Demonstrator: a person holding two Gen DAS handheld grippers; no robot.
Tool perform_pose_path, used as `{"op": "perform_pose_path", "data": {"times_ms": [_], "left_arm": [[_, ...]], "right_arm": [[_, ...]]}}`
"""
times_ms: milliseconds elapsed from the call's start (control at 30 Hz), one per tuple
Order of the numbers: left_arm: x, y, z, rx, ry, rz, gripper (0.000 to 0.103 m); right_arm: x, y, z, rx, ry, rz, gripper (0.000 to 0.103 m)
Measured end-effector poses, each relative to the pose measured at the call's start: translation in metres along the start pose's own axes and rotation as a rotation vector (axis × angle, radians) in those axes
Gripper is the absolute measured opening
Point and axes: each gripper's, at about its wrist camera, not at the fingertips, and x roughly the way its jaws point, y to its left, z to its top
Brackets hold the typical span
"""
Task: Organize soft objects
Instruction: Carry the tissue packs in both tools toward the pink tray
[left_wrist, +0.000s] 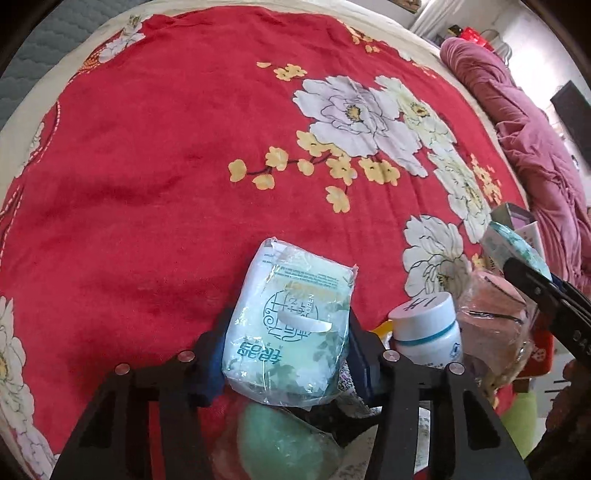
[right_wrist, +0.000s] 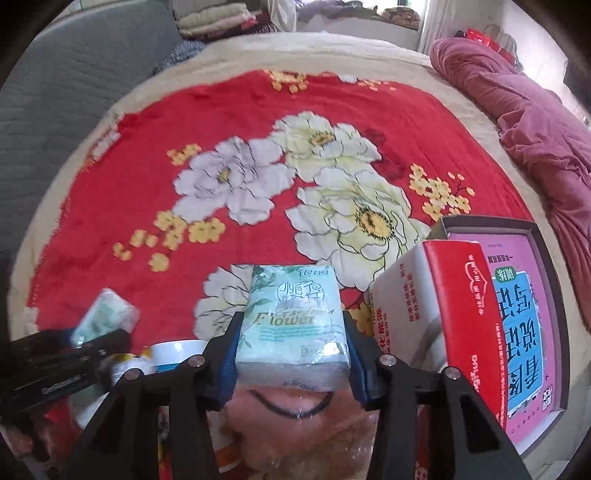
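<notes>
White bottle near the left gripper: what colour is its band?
Teal band on the white bottle, clearest in the left wrist view.

There were two tissue packs (left_wrist: 291, 325) (right_wrist: 293, 325), one per gripper. One white bottle (left_wrist: 426, 332) and one red carton (right_wrist: 454, 325) stood nearby.

We look from two wrist cameras, each set just behind its own fingers and tilted down over the bed. The left view faces forward across the red flowered blanket (left_wrist: 155, 155), close above a white bottle (left_wrist: 424, 328). The right view sits further right, close beside a red and white carton (right_wrist: 443, 306). Both views share the blanket, the pink quilt (right_wrist: 517, 99) and the bottle.
</notes>
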Motion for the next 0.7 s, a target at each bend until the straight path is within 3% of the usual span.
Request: {"op": "perform_pose_path", "data": {"times_ms": [333, 700], "left_arm": [[-0.047, -0.019, -0.014, 0.031, -0.094, 0.002, 0.054], [-0.11, -0.097, -0.042, 0.135, -0.193, -0.022, 0.054]], "right_arm": [[-0.044, -0.007, -0.009, -0.003, -0.088, 0.026, 0.049], [-0.125, -0.043, -0.034, 0.04, -0.21, 0.087, 0.048]]}}
